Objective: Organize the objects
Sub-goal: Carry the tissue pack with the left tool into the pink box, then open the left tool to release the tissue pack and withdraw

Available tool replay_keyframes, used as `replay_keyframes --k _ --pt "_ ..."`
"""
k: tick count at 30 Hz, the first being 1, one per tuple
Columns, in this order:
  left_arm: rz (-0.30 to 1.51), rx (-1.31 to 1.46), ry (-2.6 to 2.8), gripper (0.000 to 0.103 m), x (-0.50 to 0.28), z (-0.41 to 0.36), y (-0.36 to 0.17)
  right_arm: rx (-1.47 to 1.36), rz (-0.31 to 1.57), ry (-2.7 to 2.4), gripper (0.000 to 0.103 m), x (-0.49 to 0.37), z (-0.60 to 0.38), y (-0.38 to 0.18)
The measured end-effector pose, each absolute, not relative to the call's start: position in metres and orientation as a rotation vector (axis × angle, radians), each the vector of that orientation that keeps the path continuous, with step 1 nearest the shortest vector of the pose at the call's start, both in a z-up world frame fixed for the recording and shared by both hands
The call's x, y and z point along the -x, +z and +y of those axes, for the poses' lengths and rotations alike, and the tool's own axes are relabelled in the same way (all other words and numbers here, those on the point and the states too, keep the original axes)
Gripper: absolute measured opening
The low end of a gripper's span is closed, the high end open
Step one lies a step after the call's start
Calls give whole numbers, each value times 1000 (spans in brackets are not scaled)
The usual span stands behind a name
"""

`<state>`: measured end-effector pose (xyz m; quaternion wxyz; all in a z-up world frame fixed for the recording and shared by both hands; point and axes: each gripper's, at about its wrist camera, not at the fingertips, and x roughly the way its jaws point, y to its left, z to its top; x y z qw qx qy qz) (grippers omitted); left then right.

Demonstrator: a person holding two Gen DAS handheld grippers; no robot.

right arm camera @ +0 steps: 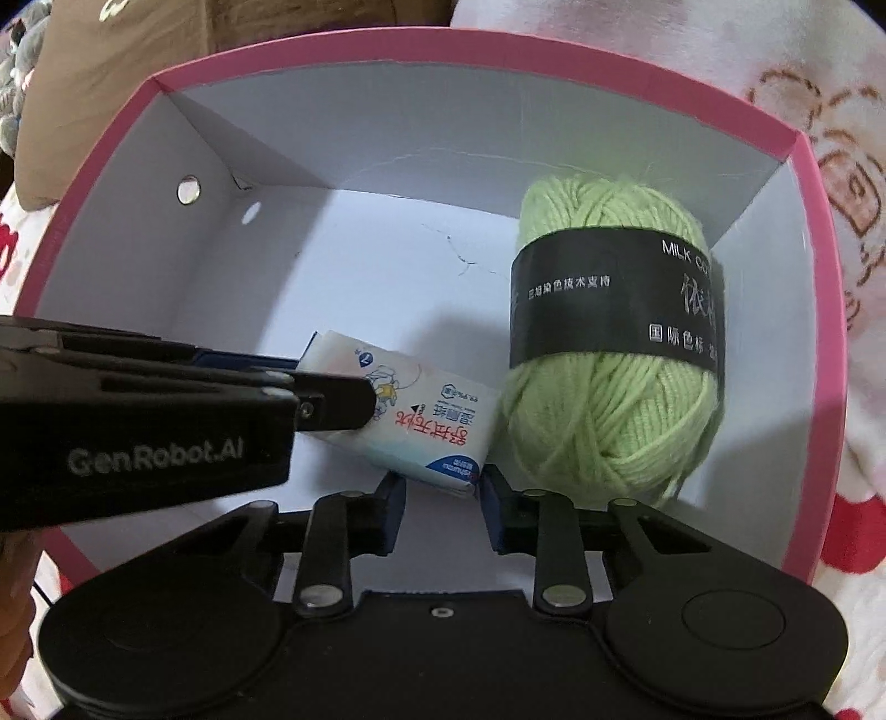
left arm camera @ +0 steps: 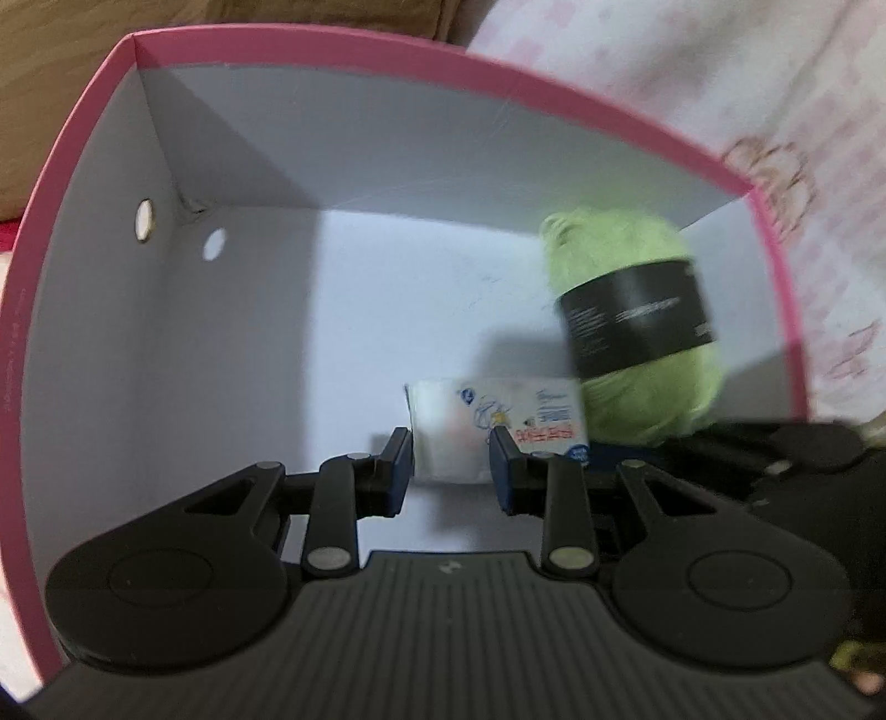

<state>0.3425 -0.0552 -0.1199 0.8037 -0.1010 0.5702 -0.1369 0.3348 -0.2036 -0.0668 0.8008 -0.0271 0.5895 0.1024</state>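
Note:
A pink-rimmed box (left arm camera: 332, 61) (right arm camera: 443, 47) with white inner walls lies open below both grippers. A lime-green yarn ball (left arm camera: 648, 399) (right arm camera: 609, 410) with a black paper band lies at the box's right side. My left gripper (left arm camera: 451, 443) is shut on a small white tissue pack (left arm camera: 498, 410) (right arm camera: 421, 421) and holds it low inside the box, just left of the yarn. It reaches in from the left in the right wrist view. My right gripper (right arm camera: 443, 487) is shut, with nothing gripped. The pack's corner shows just beyond its fingertips.
The box sits on a white cloth with pink and red prints (left arm camera: 720, 83) (right arm camera: 830, 138). Brown cardboard (left arm camera: 55, 83) (right arm camera: 277, 22) stands behind it at the far left. The left wall has a round hole (left arm camera: 145, 220) (right arm camera: 188, 189). The box floor's left half is bare.

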Motion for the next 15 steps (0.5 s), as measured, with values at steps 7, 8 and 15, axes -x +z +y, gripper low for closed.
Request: replay_keyframes --k 7,8,15 --pt "1182 257 -289 25 -344 -52 -118 118 1264 233 28 -346 -196 -60" --pt "1181 256 -294 25 -345 -53 -117 112 1261 229 27 -346 -198 -60" --pt "1138 238 -286 25 -342 -54 -111 79 1212 233 28 -335 -213 -55"
